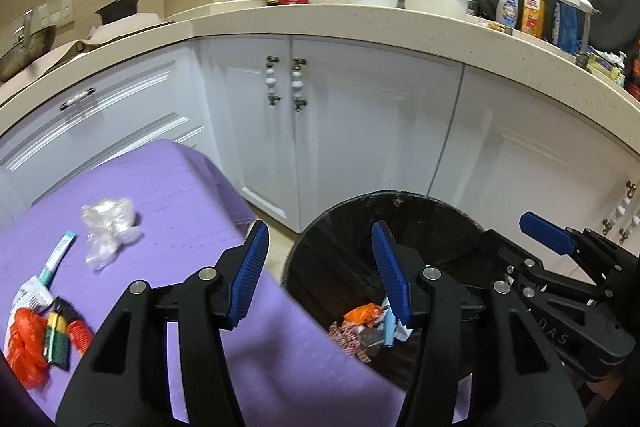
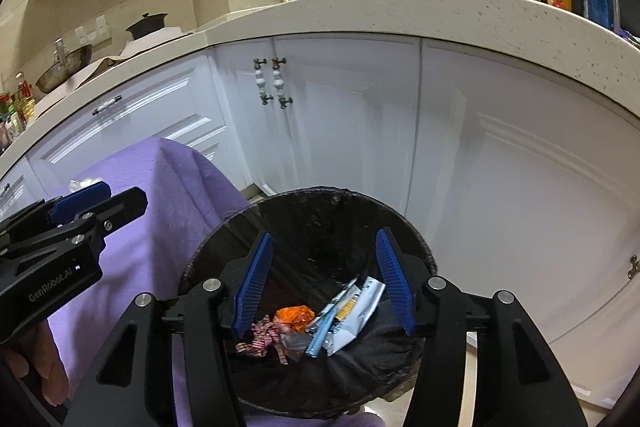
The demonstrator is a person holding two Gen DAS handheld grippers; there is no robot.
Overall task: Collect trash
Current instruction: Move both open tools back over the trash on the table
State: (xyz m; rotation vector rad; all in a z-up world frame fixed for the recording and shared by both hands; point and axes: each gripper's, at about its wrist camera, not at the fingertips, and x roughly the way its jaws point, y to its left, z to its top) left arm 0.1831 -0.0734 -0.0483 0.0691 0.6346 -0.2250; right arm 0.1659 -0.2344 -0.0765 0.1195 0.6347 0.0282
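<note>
1. The right tool [image 2: 326,281] hangs released and empty, fingers spread, directly over the black-lined trash bin [image 2: 416,247].
2. Below its tips lie discarded wrappers [image 2: 348,311] and an orange scrap [image 2: 294,315] (on the bin's bottom).
3. The left tool [image 1: 320,275] is likewise spread and empty, straddling the purple desk [image 1: 180,195] edge.
4. To its left on the desk remain crumpled clear plastic [image 1: 108,227], a red bag [image 1: 24,347] and a thin sachet [image 1: 58,259].

Your left claw [image 1: 320,275] and right claw [image 2: 326,281] are black, silver-riveted, with ribbed blue pads [image 2: 394,279]; "GenRobot.AI" marks one body.
</note>
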